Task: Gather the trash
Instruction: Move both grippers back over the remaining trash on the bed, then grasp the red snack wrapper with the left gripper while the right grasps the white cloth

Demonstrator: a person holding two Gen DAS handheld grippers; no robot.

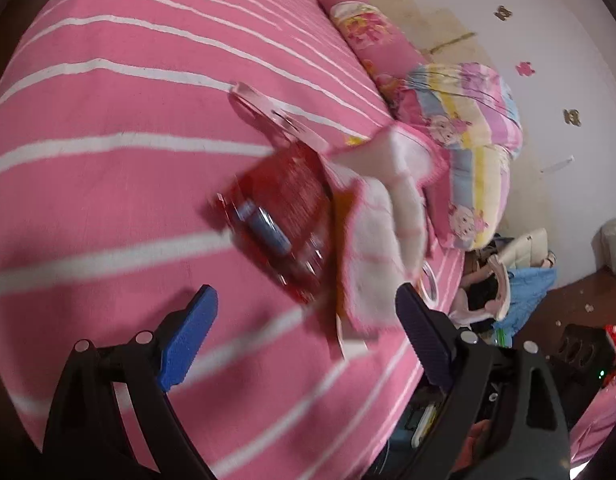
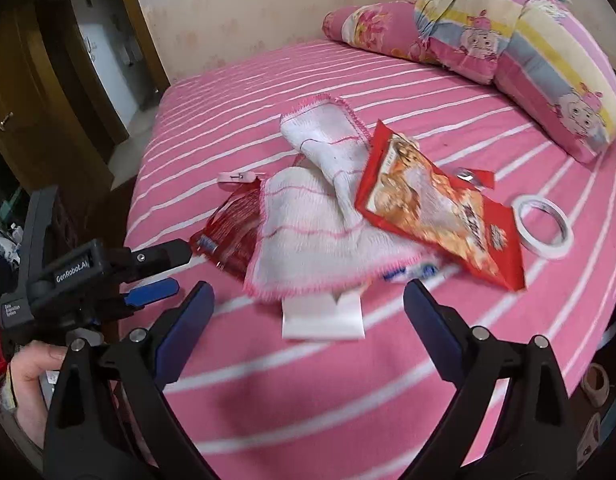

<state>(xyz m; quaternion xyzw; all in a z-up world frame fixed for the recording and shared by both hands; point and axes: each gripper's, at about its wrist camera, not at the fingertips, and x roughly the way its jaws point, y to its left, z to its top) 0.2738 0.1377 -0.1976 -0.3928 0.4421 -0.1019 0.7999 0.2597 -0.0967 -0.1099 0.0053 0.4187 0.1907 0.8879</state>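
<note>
Trash lies on a pink striped bed. A dark red wrapper sits half under a white pink-edged cloth. A large red snack bag rests on the cloth's right side, and a white folded card pokes out at its near edge. My left gripper is open, just short of the dark red wrapper. My right gripper is open above the card, with nothing between its fingers.
A tape roll lies right of the snack bag. A small pink clip and a blue-white scrap lie near the cloth. Pillows and a folded quilt fill the bed's far right. A hand holds the left gripper.
</note>
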